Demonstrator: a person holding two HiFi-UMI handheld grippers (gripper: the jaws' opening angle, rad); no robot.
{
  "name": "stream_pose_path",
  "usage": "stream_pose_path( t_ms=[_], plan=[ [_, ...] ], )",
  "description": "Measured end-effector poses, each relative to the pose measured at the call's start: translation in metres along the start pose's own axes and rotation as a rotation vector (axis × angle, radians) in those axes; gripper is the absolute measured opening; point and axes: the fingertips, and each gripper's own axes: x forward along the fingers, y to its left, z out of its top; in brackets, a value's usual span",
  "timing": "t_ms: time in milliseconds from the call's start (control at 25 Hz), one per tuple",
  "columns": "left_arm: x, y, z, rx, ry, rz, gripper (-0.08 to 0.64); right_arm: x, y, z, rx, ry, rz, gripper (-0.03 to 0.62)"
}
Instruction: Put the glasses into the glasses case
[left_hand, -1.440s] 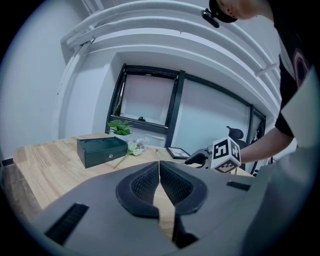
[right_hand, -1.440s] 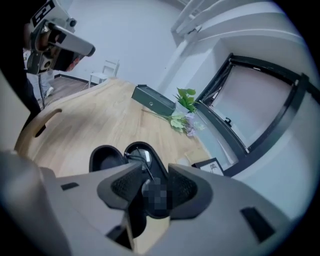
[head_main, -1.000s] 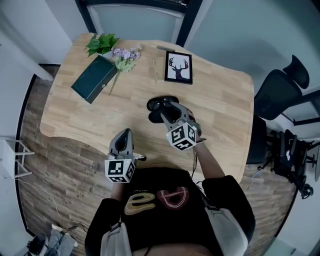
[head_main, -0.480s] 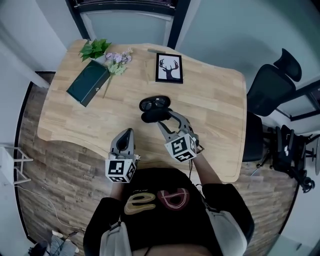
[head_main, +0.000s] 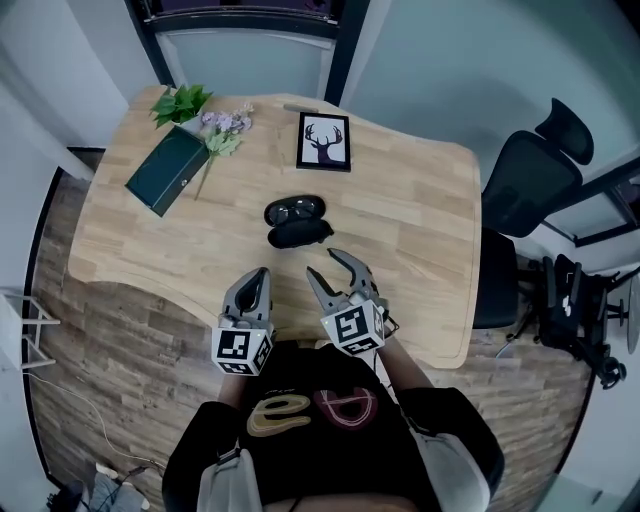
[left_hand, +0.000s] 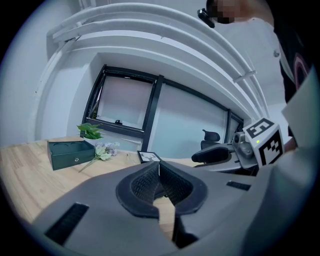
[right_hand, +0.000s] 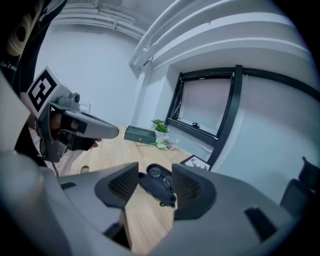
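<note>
Wooden table (head_main: 420, 210), seen from above, person standing at its near edge. Glasses case (head_main: 298, 233) lies open near the table's middle, dark, its two halves side by side and touching. Glasses (head_main: 294, 210) seem to sit in the far half, which shows dark lenses; small in the head view, so how well they are seated is hard to say. In the right gripper view the frames show inside that half.

Right gripper (right_hand: 155, 172): jaws spread apart, nothing between the pads. It points at the case and is near it, not touching; the case shows on the table beyond the gap. Left gripper (left_hand: 159, 167): jaws pressed together, nothing in them. It is held over the near table edge, beside the right gripper and apart from the case.

Far side of the table: framed deer picture (head_main: 324, 141) lies flat behind the case. Green box (head_main: 167, 170) is at far left, with a flower sprig (head_main: 222, 128) just beside it and a leafy plant (head_main: 180, 100) at the corner. Black office chair (head_main: 530, 180) stands off the table's right side.
</note>
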Motion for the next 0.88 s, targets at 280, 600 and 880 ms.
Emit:
stream_pose_path(
  t_ms=[280, 600, 880],
  plan=[
    [-0.008, -0.022, -0.005, 0.006, 0.001, -0.007, 0.018, -0.026, 0.002, -0.001, 0.117, -0.061, -0.025, 0.158],
    [-0.008, -0.044, 0.0, 0.013, -0.024, -0.029, 0.018, -0.049, -0.006, -0.006, 0.147, -0.111, -0.072, 0.04],
    [-0.008, -0.058, 0.004, 0.014, -0.044, -0.034, 0.018, -0.066, -0.005, 0.003, 0.161, -0.178, -0.039, 0.011]
  ],
)
